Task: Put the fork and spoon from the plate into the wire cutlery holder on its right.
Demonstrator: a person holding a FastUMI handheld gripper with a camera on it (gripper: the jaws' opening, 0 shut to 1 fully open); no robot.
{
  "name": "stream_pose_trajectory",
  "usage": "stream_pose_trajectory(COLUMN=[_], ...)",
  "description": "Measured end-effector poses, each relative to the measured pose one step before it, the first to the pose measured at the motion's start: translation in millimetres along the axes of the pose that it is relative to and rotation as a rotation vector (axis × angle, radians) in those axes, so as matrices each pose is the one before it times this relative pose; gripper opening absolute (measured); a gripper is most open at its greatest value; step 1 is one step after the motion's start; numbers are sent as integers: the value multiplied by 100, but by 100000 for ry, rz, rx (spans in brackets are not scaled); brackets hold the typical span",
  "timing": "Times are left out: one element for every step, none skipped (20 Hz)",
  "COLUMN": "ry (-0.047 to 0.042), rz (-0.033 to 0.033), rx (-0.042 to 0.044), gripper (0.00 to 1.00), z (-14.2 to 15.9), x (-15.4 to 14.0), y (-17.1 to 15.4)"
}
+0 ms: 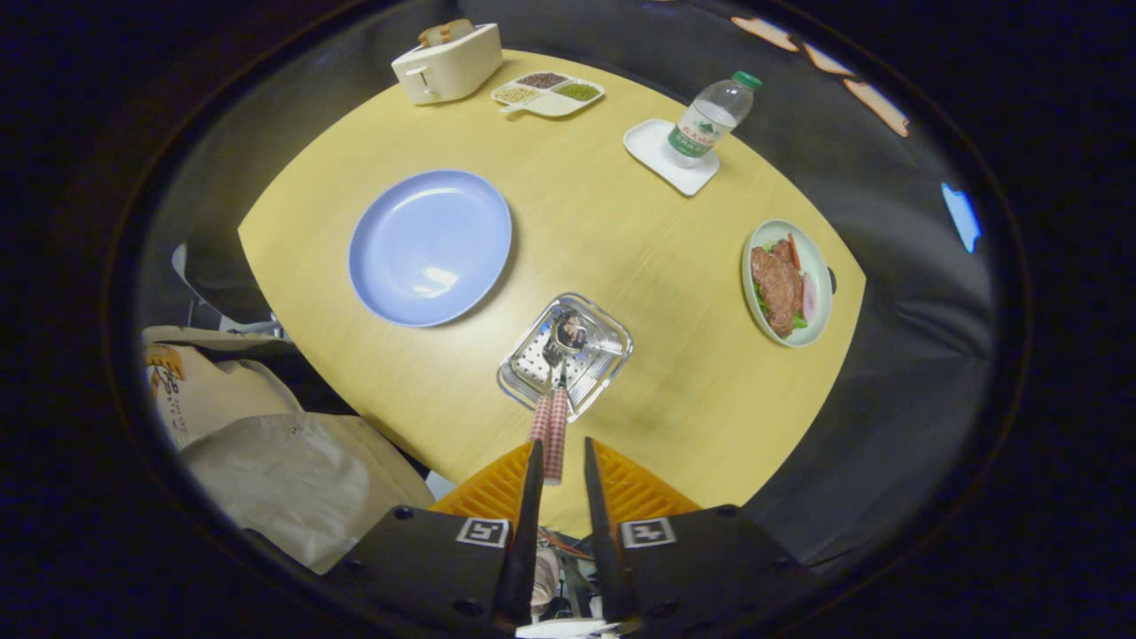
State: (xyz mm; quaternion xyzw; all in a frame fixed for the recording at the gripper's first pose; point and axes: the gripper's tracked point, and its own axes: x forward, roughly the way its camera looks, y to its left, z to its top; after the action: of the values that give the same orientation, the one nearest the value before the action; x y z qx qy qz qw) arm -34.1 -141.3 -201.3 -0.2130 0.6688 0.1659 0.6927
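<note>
I look straight down on the wire cutlery holder (pixel 596 353), which stands on the yellow table (pixel 621 231) to the right of the blue plate (pixel 430 247). The plate's surface is bare. Both the fork (pixel 552 357) and the spoon (pixel 569 332) stand heads down inside the holder. Their red checkered handles (pixel 556 435) rise toward me. My gripper (pixel 561 466) hangs above the holder with its orange-backed fingers (pixel 535 470) apart. The longer handle's tip lies in the gap, close to the left finger and clear of the right one.
At the table's far side are a white toaster (pixel 448 62), a divided snack tray (pixel 548 91) and a water bottle (pixel 710 120) on a small white tray (pixel 670 158). A plate of food (pixel 787 282) sits right of the holder. Beige bags (pixel 284 461) lie beside the table's near left edge.
</note>
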Motion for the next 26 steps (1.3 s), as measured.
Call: stream_pose_trajectory(ry=[-2215,-3146,-4657,-4988,-5663,-5954,-5724,-5841,-7079,-7292,-7076,-6351,-4931,-4538,-5007,-4367,-5096,-5833,-4547,-5769,-4887,-4501,-4645,-3666,-6300,-4130], rz=[168,-579,-921,-555,-136,179,222,223,-297,-1310,-1282,-1371,-814,-1085,-1631,-1614,-2311,-2532,-1913,-790,-50,-428,-893,-2512,-4784,-2279], rx=[1413,1718,1591,2916,3992,4448,4473,4385,4499,4113,3980,3566,2901,2272,1592,539,-49,-973,-1045,-279,-42,472,971,938,1455,918], gripper=[65,76,87,98,98,98,98,99,99,99,99,99,99,99,99,99,99,99,99,99,99,99,99,99,99,99], z=[365,346,852,738,964,843,824,705,905,801,911,453,503,112,311,310,381,307,480,520,700,538,603,446,915,327], x=[-201,-259,-451,-160,-295,-290,-262,-461,-433,-347,-406,-389,-420,-741,-648,-391,-333,-313,-604,-828,-656,-452,-562,-263,-154,-162], y=[35,36,-53,122,228,451,507,504,521,310,312,254,208,6,-86,-170,-220,-177,-74,325,547,363,311,-5,-472,34])
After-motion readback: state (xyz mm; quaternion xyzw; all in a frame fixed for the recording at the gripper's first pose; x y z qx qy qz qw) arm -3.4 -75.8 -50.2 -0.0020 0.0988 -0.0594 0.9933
